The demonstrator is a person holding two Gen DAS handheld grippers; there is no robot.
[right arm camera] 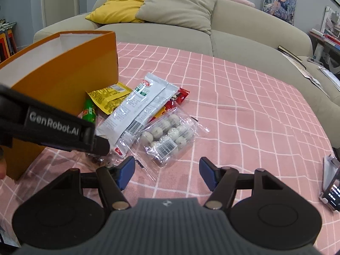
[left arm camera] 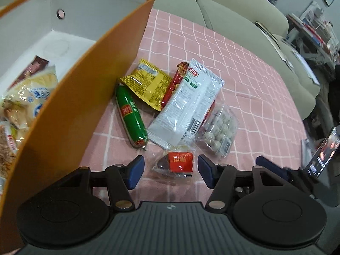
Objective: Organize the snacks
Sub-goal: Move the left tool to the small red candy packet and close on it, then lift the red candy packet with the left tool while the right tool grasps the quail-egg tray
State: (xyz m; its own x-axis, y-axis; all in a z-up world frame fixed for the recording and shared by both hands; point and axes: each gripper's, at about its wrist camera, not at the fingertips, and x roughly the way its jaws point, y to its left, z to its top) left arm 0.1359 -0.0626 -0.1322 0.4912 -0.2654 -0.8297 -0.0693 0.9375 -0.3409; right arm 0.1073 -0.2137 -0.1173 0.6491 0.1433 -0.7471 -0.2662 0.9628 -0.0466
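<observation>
Living room setup here: a beige fabric sofa (right arm camera: 244, 34) with a yellow cushion (right arm camera: 121, 4) and a grey one behind, and in front of it a bench covered with a pink cloth with a white grid (right arm camera: 255, 110).

On the left of the bench sits an orange cardboard box with a white inside (left arm camera: 85, 97), and it's already got some wrapped snacks in it, including a pale yellow bag (left arm camera: 27, 93).

The rest of the snacks lie in a loose pile right beside the box's orange wall: a green plastic-wrapped sausage (left arm camera: 130, 116), a crinkly yellow foil packet (left arm camera: 146, 82), a long white and clear plastic pouch (left arm camera: 187, 104) lying over a red wrapper (left arm camera: 174, 82), and a clear bag of small whitish balls (right arm camera: 167, 133).

The left gripper (left arm camera: 171, 171) hangs tilted down over the near end of the pile with its blue pads spread wide, and a small clear-wrapped snack with a red label (left arm camera: 177, 164) sits between them, not pinched.

The right gripper (right arm camera: 166, 173) is spread open too, nothing between its pads, just short of the bag of balls. A phone on a stand (right arm camera: 331, 189) sits at the right edge.
</observation>
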